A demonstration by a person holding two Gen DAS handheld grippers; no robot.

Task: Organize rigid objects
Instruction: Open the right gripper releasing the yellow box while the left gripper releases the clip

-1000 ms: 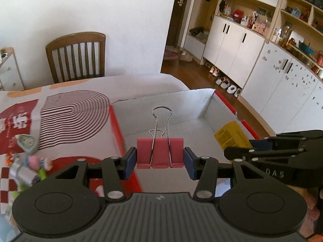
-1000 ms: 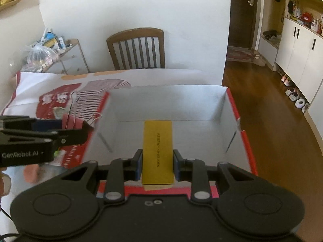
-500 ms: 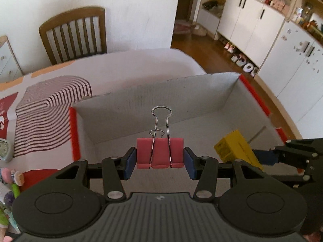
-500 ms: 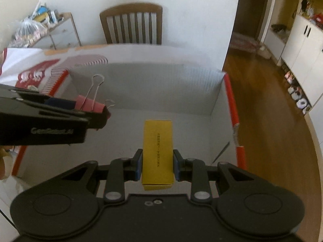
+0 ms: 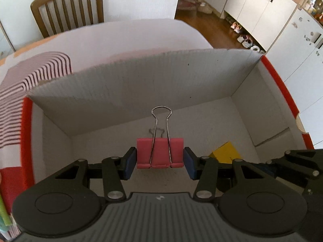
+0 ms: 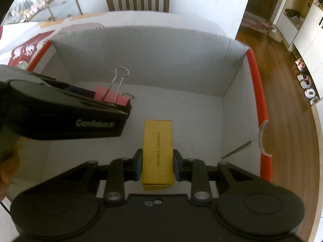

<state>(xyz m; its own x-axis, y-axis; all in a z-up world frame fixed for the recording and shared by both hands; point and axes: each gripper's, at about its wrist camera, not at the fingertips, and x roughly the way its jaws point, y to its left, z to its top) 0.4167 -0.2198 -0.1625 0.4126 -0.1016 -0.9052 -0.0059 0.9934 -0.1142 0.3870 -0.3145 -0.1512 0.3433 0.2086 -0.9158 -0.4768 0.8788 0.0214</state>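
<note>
Both grippers hung inside the box [image 5: 141, 84], apparently to drop their loads there: the left gripper [image 5: 160, 162] pinched the clip [image 5: 160, 153] by its sides, left of the right gripper [image 6: 157, 166] squeezing the yellow block [image 6: 157, 151].

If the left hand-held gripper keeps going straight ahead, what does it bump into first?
Probably the box: the left hand-held gripper, holding the binder clip, points down toward its floor near the back wall. Depth is unclear.

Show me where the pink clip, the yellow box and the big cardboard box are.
pink clip [image 5: 160, 153], left wrist view, on its pink body.
yellow box [image 6: 157, 151], right wrist view, on its top face.
cardboard box [image 6: 153, 54], right wrist view, on its far inner wall.
</note>
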